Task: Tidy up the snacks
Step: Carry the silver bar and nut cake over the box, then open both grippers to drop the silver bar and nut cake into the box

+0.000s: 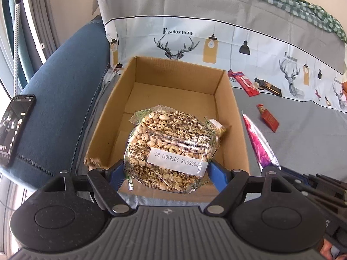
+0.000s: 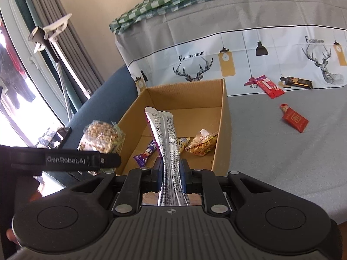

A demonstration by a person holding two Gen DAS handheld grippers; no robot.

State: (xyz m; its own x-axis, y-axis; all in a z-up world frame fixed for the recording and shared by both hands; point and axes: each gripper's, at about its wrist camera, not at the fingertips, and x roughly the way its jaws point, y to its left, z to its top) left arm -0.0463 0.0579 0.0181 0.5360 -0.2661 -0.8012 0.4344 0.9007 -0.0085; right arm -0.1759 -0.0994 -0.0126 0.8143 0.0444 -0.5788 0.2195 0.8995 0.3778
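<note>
My left gripper [image 1: 168,171] is shut on a clear round bag of puffed-grain snack [image 1: 171,149], held above the near end of an open cardboard box [image 1: 236,117]. That bag also shows in the right wrist view [image 2: 102,137]. My right gripper [image 2: 171,173] is shut on a long silver and pink snack pouch [image 2: 166,138], held upright over the box's near edge [image 2: 224,130]. The pouch shows in the left wrist view [image 1: 259,143]. Inside the box lie a purple packet [image 2: 146,153] and a bag of yellow snacks [image 2: 202,144].
On the grey cloth to the right lie a red packet [image 2: 295,119], a long red packet [image 2: 270,86] and a dark bar [image 2: 299,82]. A phone [image 1: 15,130] rests on the blue sofa arm [image 1: 63,99] left of the box. A covered backrest stands behind.
</note>
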